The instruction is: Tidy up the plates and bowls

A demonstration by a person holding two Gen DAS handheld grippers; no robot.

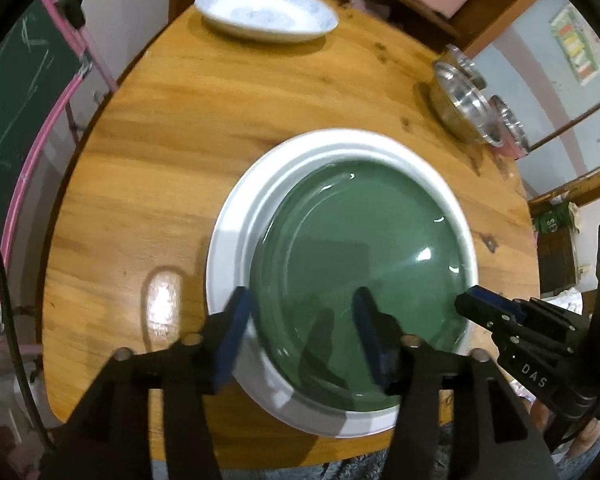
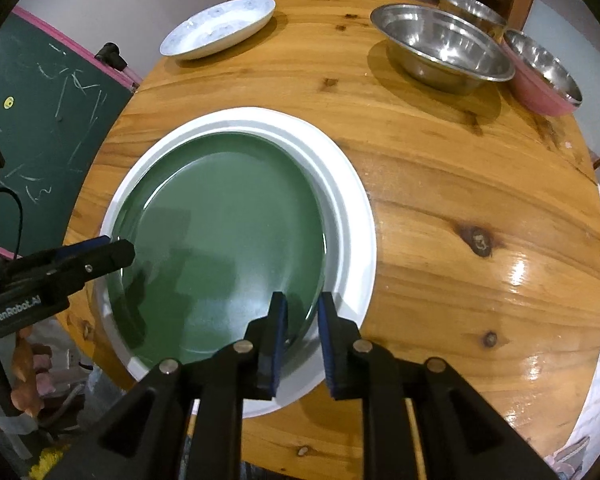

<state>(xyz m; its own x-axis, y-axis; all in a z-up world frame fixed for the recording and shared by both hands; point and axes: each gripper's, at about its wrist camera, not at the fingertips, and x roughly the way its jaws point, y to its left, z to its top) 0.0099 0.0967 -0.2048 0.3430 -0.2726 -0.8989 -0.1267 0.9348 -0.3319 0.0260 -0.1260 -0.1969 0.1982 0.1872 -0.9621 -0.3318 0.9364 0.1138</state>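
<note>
- Green plate point(image 2: 220, 240) sits inside larger white plate point(image 2: 352, 216), both on round wooden table point(image 2: 460, 184), near edge; white rim shows all round the green.
- Green plate: glossy, smooth, round, shallow; nothing on it.
- White plate w/ faint blue pattern point(image 2: 216, 28) at far side of table, apart from the stack, empty.
- Steel bowl point(image 2: 440, 48) at far right, shiny, empty; just beside it a pink-sided bowl w/ steel lining point(image 2: 540, 76), plus another steel bowl behind.
- Table: varnished, knotty grain, glare spots.
- Left gripper point(image 1: 304, 332): jaws fairly wide, straddling the near-left rim of the plates, pads not pressing.
- Right gripper point(image 2: 302, 340): jaws narrow, small gap, green plate's rim between them; can't tell if pads touch it.
- Chalkboard w/ pink frame point(image 2: 52, 128) left of table.
</note>
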